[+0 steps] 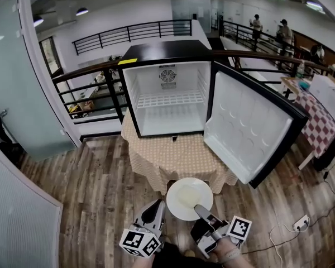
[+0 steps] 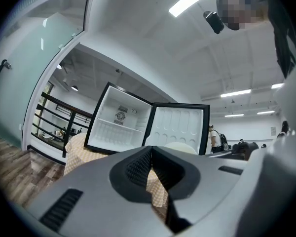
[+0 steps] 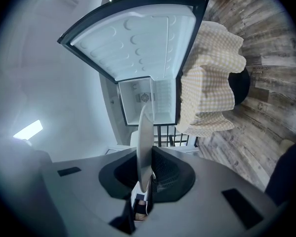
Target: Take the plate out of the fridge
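A white round plate [image 1: 188, 198] hangs level in front of the table, outside the fridge [image 1: 167, 71]. My right gripper [image 1: 201, 211] is shut on its near rim. In the right gripper view the plate [image 3: 144, 132] shows edge-on, clamped between the jaws of the right gripper [image 3: 146, 149]. My left gripper [image 1: 158, 206] sits just left of the plate, shut with nothing in it. In the left gripper view its jaws meet at the tip of the left gripper [image 2: 152, 151], and the plate [image 2: 181, 147] peeks over them. The fridge stands open, its wire shelf [image 1: 168, 99] bare.
The fridge door [image 1: 248, 130] swings out to the right, close to the plate. The fridge stands on a small table with a checked cloth [image 1: 173, 161]. Wooden floor [image 1: 89, 194] lies around it, with a dark railing [image 1: 89, 88] behind and a second checked table [image 1: 321, 119] at far right.
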